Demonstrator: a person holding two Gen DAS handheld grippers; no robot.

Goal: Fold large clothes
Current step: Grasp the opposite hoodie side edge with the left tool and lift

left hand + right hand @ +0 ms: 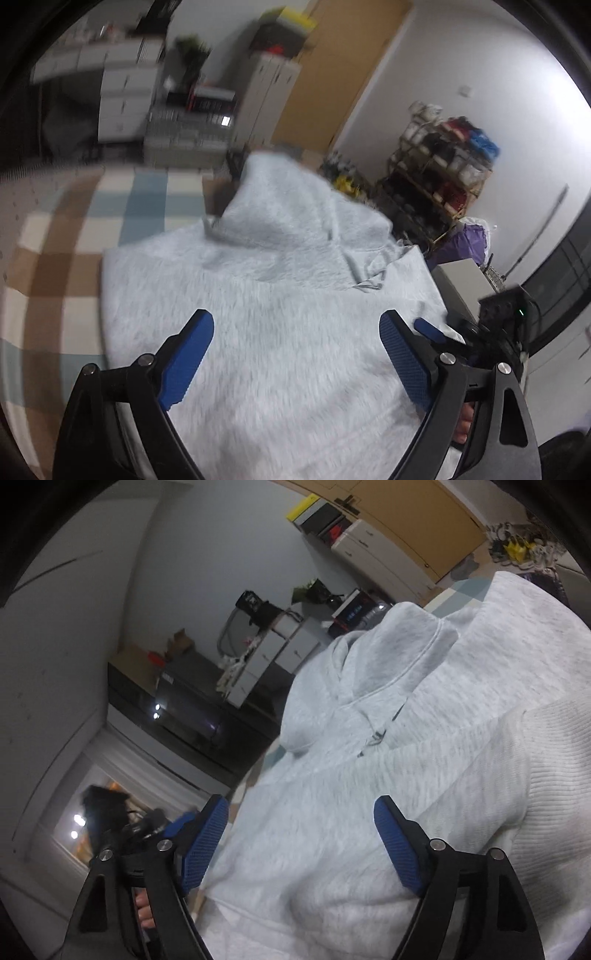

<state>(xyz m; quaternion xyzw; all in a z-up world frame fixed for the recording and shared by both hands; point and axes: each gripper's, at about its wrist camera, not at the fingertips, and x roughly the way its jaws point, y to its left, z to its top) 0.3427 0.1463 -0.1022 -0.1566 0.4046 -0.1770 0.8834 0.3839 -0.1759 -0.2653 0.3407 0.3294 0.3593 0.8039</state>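
Pale grey fleece fills both views: a large light-grey hooded sweatshirt lies spread on a checked blanket in brown, cream and blue, hood bunched at the far end. The left hand-held gripper hangs above the body of the garment, blue pads wide apart, nothing between them. The right hand-held gripper is released too, jaws wide over the fabric with no cloth pinched; a ribbed cuff or hem lies folded across just to its right. The near edges look roughly squared, so I judge a fold is laid and the next grasp is due. To do it well: take matching points on each side, pinch one clean layer, lift evenly, and keep the hood flat before closing the fold.
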